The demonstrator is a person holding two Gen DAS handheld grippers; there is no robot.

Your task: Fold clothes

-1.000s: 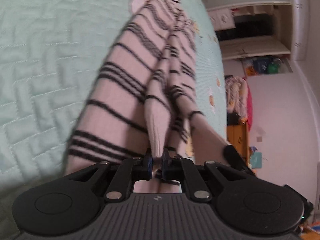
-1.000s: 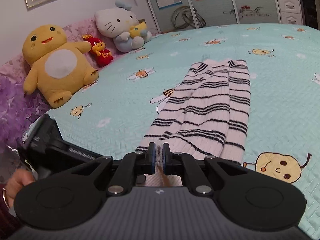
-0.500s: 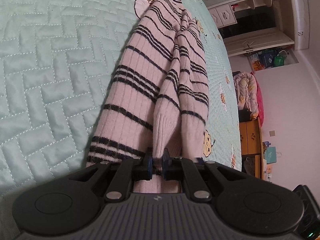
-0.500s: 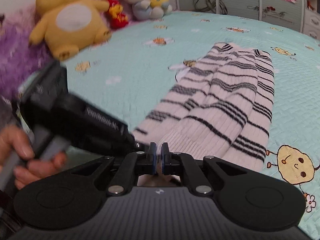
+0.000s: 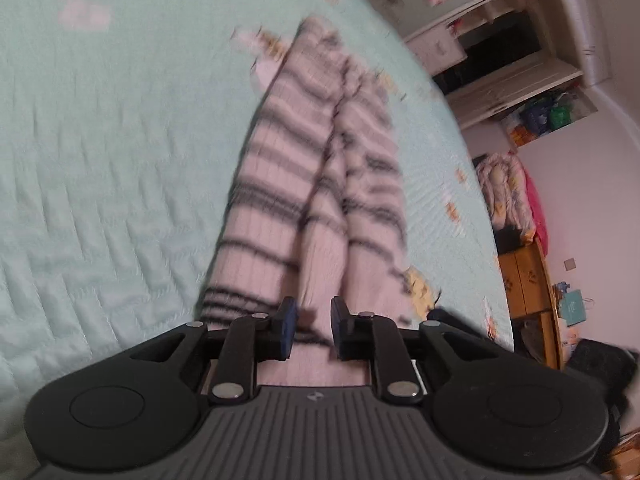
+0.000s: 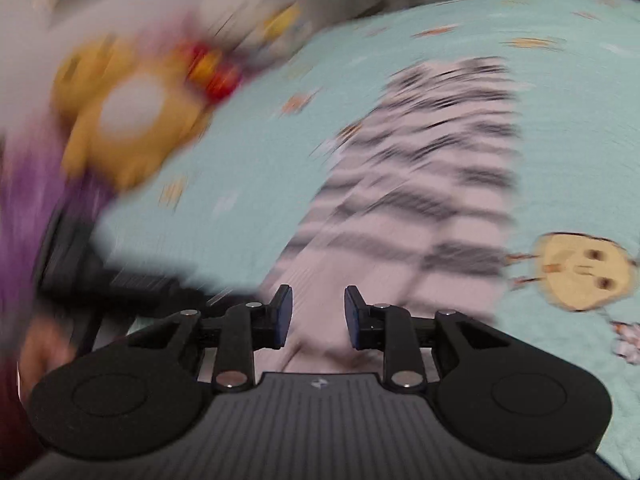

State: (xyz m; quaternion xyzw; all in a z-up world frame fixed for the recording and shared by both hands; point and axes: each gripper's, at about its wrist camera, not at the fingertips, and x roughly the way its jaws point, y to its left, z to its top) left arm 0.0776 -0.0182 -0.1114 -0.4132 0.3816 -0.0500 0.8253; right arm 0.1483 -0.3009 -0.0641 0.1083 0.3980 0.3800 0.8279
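Left wrist view: the left tongs (image 5: 311, 328) stood spread, a clear gap between the blue pads, nothing pinched; the pale knit of the striped sweater (image 5: 320, 184) showed through that gap, though whether the pads touched it could not be told. The sweater, pink-white with dark stripes, lay folded into a long narrow strip on the mint quilted bedspread (image 5: 100, 160), running away from the tongs toward the far edge of the bed. Beyond the bed stood white shelving (image 5: 508, 52) and a wooden cabinet (image 5: 528, 280); what the shelves held was too blurred to tell.

In the right wrist view, heavily motion-blurred, the right tongs (image 6: 318, 316) were likewise spread and empty, over the near end of the same sweater (image 6: 424, 168). A cartoon face print (image 6: 580, 272) sat on the bedspread just right of the garment. At the head of the bed, a yellow plush toy (image 6: 120, 108) leaned beside a small red one (image 6: 212, 72). A person's hand (image 6: 40, 348) showed at the lower left.
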